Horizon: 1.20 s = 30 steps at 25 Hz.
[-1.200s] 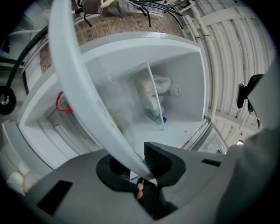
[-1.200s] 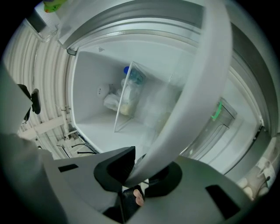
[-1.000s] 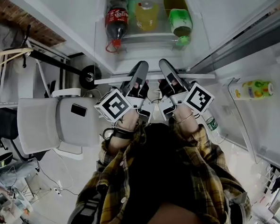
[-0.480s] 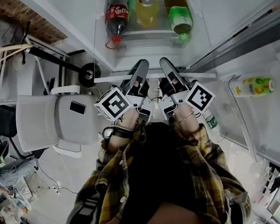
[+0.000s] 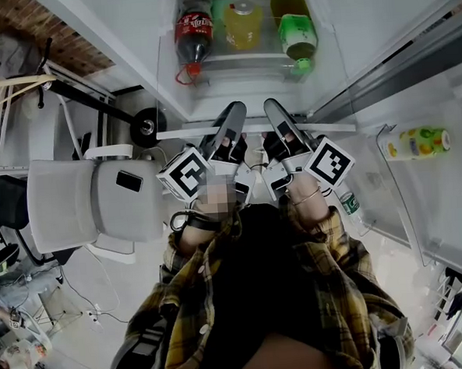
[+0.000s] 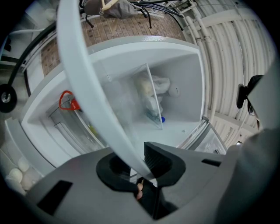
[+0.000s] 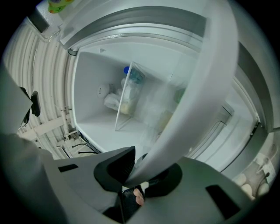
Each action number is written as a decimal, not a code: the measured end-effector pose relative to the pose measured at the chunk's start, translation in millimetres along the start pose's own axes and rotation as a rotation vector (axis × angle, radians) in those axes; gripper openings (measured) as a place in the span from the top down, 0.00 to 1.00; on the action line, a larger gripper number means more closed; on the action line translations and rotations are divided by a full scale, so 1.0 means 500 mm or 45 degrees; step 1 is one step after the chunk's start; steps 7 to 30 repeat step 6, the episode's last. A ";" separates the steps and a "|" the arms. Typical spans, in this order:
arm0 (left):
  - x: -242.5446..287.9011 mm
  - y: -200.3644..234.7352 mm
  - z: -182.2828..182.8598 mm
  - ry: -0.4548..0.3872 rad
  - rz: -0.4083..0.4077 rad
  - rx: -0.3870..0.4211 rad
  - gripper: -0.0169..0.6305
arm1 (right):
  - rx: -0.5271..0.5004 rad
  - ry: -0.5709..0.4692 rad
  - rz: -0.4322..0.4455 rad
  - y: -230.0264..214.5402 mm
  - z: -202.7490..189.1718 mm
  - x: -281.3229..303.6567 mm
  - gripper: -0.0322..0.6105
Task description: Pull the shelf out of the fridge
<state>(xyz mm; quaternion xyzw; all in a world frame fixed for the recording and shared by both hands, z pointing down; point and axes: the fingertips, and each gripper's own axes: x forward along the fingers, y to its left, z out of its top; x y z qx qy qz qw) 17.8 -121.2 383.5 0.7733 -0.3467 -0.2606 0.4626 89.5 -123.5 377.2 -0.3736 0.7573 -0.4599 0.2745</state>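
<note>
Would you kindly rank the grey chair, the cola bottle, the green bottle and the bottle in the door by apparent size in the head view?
1. grey chair, clearly largest.
2. cola bottle and green bottle: alike, so unranked.
3. door bottle, slightly smaller, though its place at the picture's edge makes that unsure.

The fingers [image 6: 159,158] of the left gripper [image 6: 137,164] are matt grey plastic with black ribbed pads, and the right gripper [image 7: 139,174] has the same finish. Between each pair of fingers runs the shelf [image 6: 85,83], its front edge smooth satin-white plastic, its pane beyond the fingers clear and glassy. Farther past the fingers, the fridge lining [image 6: 183,83] is smooth, faintly glossy white plastic, and the cola bottle [image 5: 193,32] is shiny clear plastic. Behind the fingers the sleeves [image 5: 340,251] are soft plaid cloth. Left of them, a chair [image 5: 76,205] looks matt grey and padded.
</note>
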 end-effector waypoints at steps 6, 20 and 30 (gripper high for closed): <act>0.004 0.002 0.000 0.022 0.021 0.003 0.87 | 0.006 -0.003 -0.006 -0.002 0.003 0.003 0.84; 0.004 0.002 0.000 0.022 0.021 0.003 0.87 | 0.006 -0.003 -0.006 -0.002 0.003 0.003 0.84; 0.004 0.002 0.000 0.022 0.021 0.003 0.87 | 0.006 -0.003 -0.006 -0.002 0.003 0.003 0.84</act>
